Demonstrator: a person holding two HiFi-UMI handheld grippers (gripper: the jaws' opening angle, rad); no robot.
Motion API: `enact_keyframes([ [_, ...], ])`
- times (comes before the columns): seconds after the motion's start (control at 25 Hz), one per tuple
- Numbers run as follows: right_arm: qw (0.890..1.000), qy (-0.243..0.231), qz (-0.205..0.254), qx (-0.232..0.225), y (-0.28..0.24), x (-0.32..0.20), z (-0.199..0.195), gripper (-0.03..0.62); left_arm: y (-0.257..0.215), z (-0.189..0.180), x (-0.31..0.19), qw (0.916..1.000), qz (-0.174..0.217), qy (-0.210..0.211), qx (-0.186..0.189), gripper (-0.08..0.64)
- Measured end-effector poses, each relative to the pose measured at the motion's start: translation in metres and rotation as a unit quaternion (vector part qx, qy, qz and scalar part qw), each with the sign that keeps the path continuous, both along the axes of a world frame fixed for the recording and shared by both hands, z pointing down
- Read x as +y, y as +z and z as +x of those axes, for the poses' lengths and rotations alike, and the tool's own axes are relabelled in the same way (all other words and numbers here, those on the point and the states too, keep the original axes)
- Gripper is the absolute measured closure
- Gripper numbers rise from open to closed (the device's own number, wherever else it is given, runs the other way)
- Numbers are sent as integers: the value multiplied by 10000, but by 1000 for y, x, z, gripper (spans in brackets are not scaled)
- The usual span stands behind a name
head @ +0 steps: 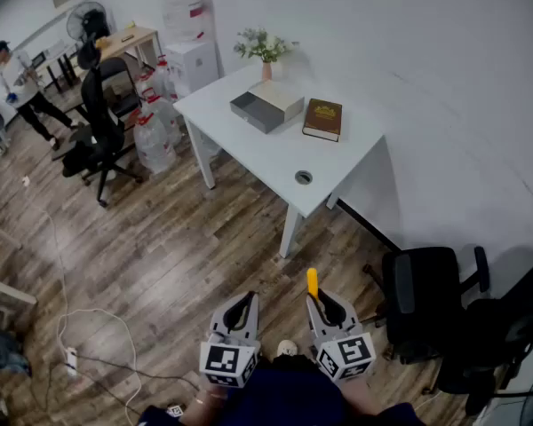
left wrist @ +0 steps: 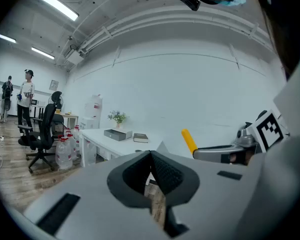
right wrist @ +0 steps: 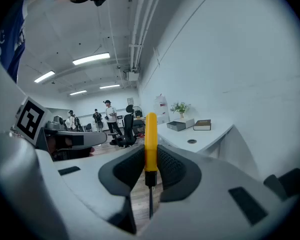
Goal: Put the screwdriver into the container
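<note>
"Where is the screwdriver right now?"

"It's in the right hand-held gripper [right wrist: 150, 165]. The screwdriver [right wrist: 150, 134] stands upright there, yellow handle up and metal shaft pointing at the floor. The two pads pinch the lower part of the handle."

"And the other one?"

"The left hand-held gripper [left wrist: 152, 170] is pressed together with nothing in it. It's held low just beside the right one, in front of the person."

"So nothing has gone into the container yet?"

"No. The container [head: 263, 108] looks like a shallow grey tray, and it sits on the far part of the white table [head: 338, 162]. It's near the flowers [head: 265, 47] and beside a brown book [head: 323, 118]. The person stands well apart from all that, out on the wooden floor."

"How would you go about it?"

"I'd walk up to the table first and mind the black chair [head: 422, 300] off to the right. The grip should stay firm on the way, because a round handle pinched at one spot could swivel. Once over the tray, I'd tilt the tool flat rather than drop it point first. The tray seems low-walled, so an upright tool would likely topple over the rim. I'd lower it until it nearly lies on the bottom and only then spread the jaws. The empty gripper can steady the tray if it slides."
</note>
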State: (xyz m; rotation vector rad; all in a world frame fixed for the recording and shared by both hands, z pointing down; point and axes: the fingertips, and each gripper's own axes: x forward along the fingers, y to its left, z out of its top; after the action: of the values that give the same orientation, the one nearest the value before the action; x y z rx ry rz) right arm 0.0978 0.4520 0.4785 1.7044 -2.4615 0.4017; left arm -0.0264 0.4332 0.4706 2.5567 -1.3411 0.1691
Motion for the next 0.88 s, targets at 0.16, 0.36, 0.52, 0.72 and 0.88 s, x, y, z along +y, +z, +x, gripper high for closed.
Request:
enact_keyframes([
  [0.16, 10000, 40, -9, -50, 2, -4, -3, 499, 0, -5, -1, 10000, 37, 21, -33, 543],
  [0.36, 9999, 154, 35, -57, -3, -10, -11, 499, -2, -20, -7, 10000, 44, 52, 32, 543],
  [0.52, 9989, 393, 136, -227, -9, -22, -16, 497, -4, -34, -20, 9999, 118, 106, 55, 543],
  [0.72, 9981, 547, 121, -254, -6, -30, -29, 497, 1, -53, -35, 9998, 114, 163, 78, 543],
  [0.88, 9982, 524, 129, -274, 0, -44, -40, 497, 7, -63, -49, 9998, 58, 188, 102, 543],
])
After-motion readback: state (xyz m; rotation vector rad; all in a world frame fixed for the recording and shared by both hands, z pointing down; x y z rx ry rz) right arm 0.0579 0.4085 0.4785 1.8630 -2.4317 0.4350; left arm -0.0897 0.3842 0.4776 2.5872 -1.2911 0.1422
